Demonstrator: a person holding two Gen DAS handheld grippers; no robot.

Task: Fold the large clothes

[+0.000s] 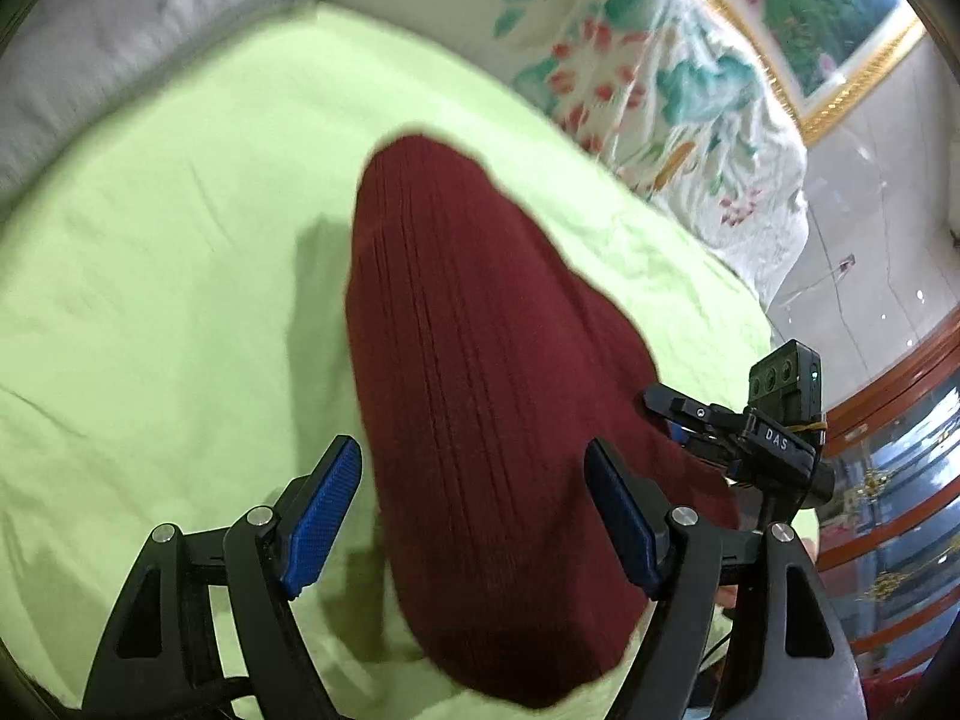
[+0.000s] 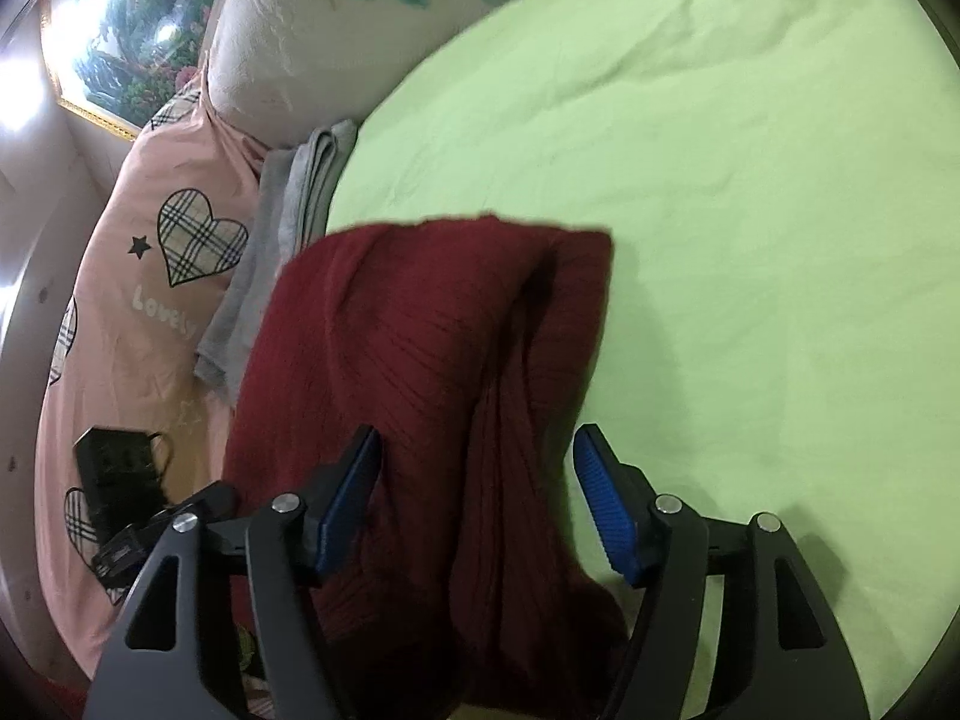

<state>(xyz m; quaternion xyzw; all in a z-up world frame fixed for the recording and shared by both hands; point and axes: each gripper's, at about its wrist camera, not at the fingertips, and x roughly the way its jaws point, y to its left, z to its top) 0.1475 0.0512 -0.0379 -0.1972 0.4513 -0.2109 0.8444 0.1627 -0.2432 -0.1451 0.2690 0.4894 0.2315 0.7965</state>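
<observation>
Looking through the left wrist camera first, we see the left tongs (image 1: 474, 516) spread wide, blue ribbed pads (image 1: 321, 519) on either side, pinching nothing. Under and between them lies the dark red ribbed knit garment (image 1: 480, 390), a long folded shape stretched away from us across the light green bed sheet (image 1: 168, 252). The fabric sits below the pads, and neither pad presses on it. At the right edge of the garment we catch the right tongs (image 1: 690, 420) reaching in over the cloth. Beyond the sheet lies a white quilt with green and red flowers (image 1: 648, 78), and a gold-framed landscape painting (image 1: 822, 18) hangs on the wall.

Over to the right wrist camera: the right tongs (image 2: 477, 498) are parted too, gripping nothing, with the red knit (image 2: 420, 360) bunched and creased between and beneath the pads. It rests at the left side of the green sheet (image 2: 750, 210), its far end beside a folded grey cloth (image 2: 282, 228). Left of that we spot a pink cover with plaid hearts (image 2: 150, 276).
</observation>
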